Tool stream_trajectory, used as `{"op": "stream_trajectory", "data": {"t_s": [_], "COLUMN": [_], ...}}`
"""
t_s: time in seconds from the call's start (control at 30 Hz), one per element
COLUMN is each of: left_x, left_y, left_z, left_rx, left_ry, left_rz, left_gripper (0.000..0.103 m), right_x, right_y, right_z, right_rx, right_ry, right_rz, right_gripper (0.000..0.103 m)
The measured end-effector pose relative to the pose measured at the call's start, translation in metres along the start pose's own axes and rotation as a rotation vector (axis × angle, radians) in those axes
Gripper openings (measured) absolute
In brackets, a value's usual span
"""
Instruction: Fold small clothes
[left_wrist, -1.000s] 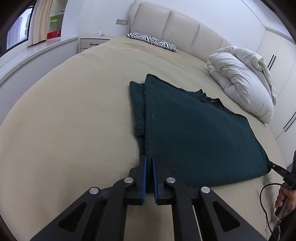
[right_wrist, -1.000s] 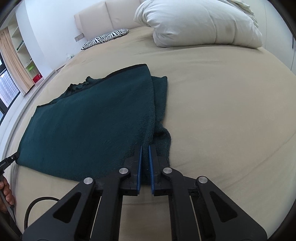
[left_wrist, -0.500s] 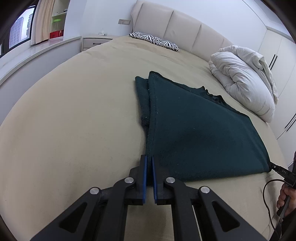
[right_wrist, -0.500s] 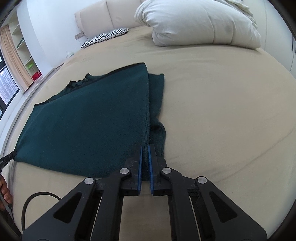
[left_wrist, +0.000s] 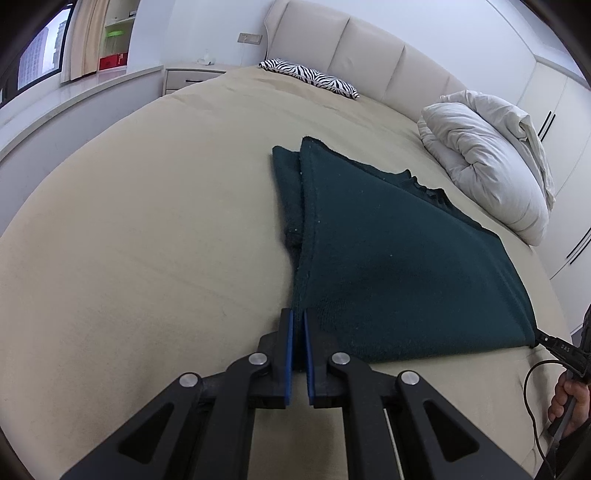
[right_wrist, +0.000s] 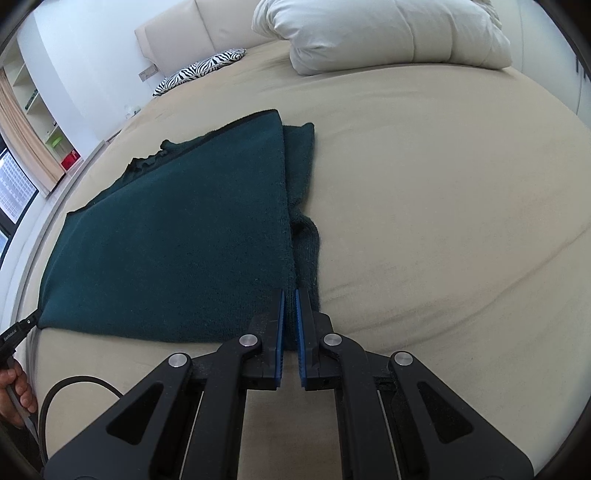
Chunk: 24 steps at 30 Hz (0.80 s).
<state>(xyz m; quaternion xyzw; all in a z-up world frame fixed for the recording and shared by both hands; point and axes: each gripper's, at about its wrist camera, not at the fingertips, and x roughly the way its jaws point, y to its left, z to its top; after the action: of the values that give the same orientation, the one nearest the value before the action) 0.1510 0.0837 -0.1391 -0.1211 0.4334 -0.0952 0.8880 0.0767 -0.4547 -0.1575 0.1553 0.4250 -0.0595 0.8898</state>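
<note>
A dark green knitted garment (left_wrist: 399, 258) lies spread on the beige bed, with a narrower folded layer showing along its left side. My left gripper (left_wrist: 297, 314) is shut on its near left corner, the blue pads pinching the fabric edge. In the right wrist view the same garment (right_wrist: 177, 236) stretches away to the left, and my right gripper (right_wrist: 290, 293) is shut on its near right corner. The other gripper's tip (left_wrist: 554, 341) shows at the garment's far corner in each view, held by a hand (left_wrist: 569, 398).
A white rolled duvet (left_wrist: 487, 166) lies at the right side of the bed (left_wrist: 147, 229), a zebra-print pillow (left_wrist: 310, 75) by the padded headboard. A nightstand (left_wrist: 192, 75) and window ledge stand to the left, wardrobe doors (left_wrist: 554, 122) to the right. A black cable (right_wrist: 62, 391) loops near the hand.
Both grippers have drawn the garment's near edge slightly toward me, pulling it flatter and straighter; the grips have not changed.
</note>
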Motion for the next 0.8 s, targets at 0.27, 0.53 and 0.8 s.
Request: {"op": "stream_trajectory", "data": {"t_s": [0.27, 0.53, 0.8], "left_x": [-0.0014, 0.0001, -0.002], "left_y": [-0.0008, 0.0019, 0.0028], "left_z": [-0.0033, -0.0039, -0.0073], "left_rx": [0.011, 0.005, 0.002], "left_ry": [0.0, 0.012, 0.003], "left_rz": [0.006, 0.001, -0.004], "left_gripper": [0.007, 0.007, 0.007], "right_x": [-0.0024, 0.0003, 0.0054], "right_y": [-0.0027, -0.0034, -0.0089], "right_z": [-0.0041, -0.0076, -0.0065], "right_rx": [0.012, 0.017, 0.039], "right_ry": [-0.002, 0.005, 0.008], "right_rz": [0.012, 0.012, 0.037], "right_gripper": [0.005, 0.004, 0.005]}}
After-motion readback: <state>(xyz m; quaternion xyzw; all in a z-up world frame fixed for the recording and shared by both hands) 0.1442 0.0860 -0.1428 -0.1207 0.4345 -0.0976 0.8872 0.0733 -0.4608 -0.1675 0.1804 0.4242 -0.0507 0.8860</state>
